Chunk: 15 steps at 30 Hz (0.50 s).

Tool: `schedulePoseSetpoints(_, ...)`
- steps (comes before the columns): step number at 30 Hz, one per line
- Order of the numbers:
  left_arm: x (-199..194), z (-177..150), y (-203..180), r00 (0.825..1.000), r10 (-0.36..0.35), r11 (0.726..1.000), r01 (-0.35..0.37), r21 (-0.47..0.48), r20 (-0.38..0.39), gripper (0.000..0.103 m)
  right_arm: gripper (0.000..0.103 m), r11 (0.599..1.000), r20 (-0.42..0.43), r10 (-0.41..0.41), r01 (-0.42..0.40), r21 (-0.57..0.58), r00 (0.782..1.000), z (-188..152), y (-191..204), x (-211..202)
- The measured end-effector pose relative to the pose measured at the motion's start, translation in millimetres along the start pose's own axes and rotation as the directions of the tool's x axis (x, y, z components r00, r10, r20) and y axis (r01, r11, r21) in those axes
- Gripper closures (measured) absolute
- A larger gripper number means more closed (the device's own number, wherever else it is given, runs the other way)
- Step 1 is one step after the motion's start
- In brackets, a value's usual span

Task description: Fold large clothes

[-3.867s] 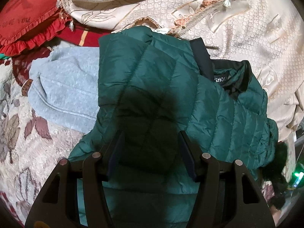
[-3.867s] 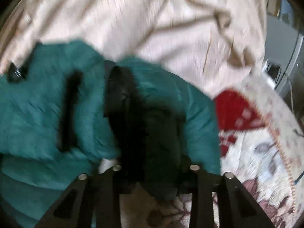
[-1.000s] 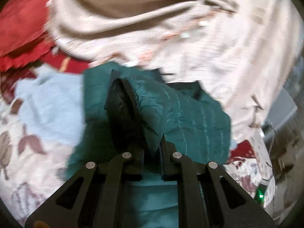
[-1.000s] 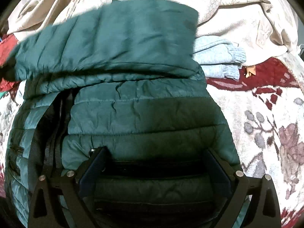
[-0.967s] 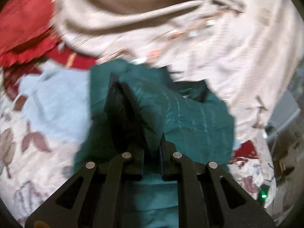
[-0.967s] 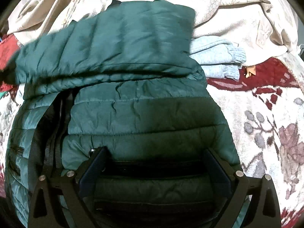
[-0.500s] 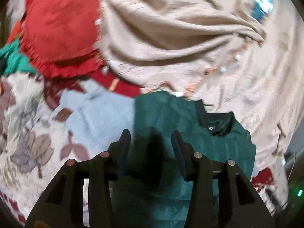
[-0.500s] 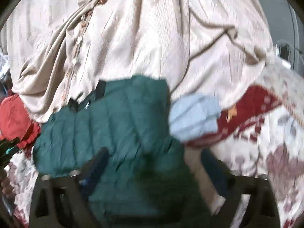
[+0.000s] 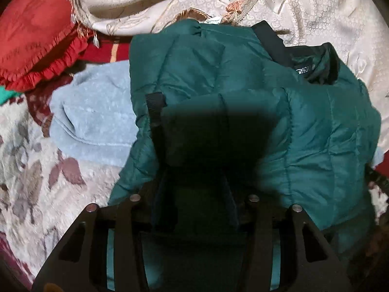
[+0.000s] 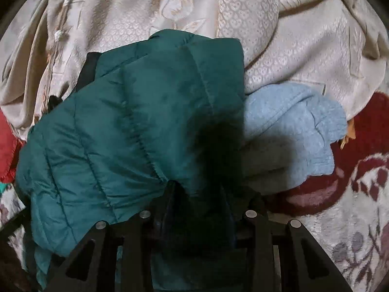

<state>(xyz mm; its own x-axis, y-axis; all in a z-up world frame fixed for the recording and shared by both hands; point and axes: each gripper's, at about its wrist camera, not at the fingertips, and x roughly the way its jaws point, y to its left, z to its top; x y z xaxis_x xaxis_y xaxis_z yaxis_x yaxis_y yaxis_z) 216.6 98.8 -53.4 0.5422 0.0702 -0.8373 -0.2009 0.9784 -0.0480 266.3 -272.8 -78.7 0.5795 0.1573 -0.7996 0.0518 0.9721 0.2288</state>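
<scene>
**Jacket fold: regrip stage**

Left wrist view: your left gripper point(image 9: 194, 199) hangs over the green puffer jacket point(image 9: 243, 112), jaws opening, nothing pinched (jacket overlaps the blue sweater point(image 9: 94, 121) on the floral blanket point(image 9: 29, 177)).

Right wrist view: your right gripper point(image 10: 198, 209) is closing around a jacket edge point(image 10: 136, 131); contact unclear. Next, secure it before folding.

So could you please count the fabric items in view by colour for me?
Green: 1, the quilted jacket
Light blue: 1, the fleece garment
Red: 1, the ruffled cushion
Beige: 1, the embroidered drape
Cream floral: 1, the blanket underneath
Total: 5
</scene>
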Motion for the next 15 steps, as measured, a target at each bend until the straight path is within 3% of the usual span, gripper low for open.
schedulePoseSetpoints(3, -7, 3, 8, 1.0, -0.014, 0.997, 0.014, -0.075, -0.006, 0.057, 0.07, 1.0, 0.126, 0.015, -0.018, 0.025, 0.992, 13, 3, -35)
schedulePoseSetpoints(5, -17, 4, 12, 0.999, -0.025, 0.994, 0.028, -0.105, 0.024, 0.057, 0.07, 1.0, 0.238, 0.019, -0.024, 0.017, 0.971, 23, 10, -54)
schedulePoseSetpoints(7, -17, 5, 11, 0.999, -0.025, 0.994, 0.028, -0.108, 0.035, 0.057, 0.07, 1.0, 0.298, 0.03, -0.03, -0.004, 0.954, 36, 18, -54)
schedulePoseSetpoints(9, -7, 6, 11, 0.999, -0.031, 0.994, 0.033, -0.109, 0.011, 0.056, 0.07, 0.999, 0.278, 0.032, -0.026, -0.024, 0.96, 46, 24, -34)
schedulePoseSetpoints(12, 8, 6, 11, 0.999, -0.049, 0.993, 0.047, -0.113, -0.023, 0.051, 0.07, 0.999, 0.168, 0.036, -0.033, -0.018, 0.985, 50, 18, 11)
schedulePoseSetpoints(15, 15, 7, 9, 0.997, -0.071, 0.993, 0.068, -0.099, -0.034, 0.041, 0.068, 0.999, 0.184, 0.038, -0.033, -0.03, 0.982, 44, 11, 28)
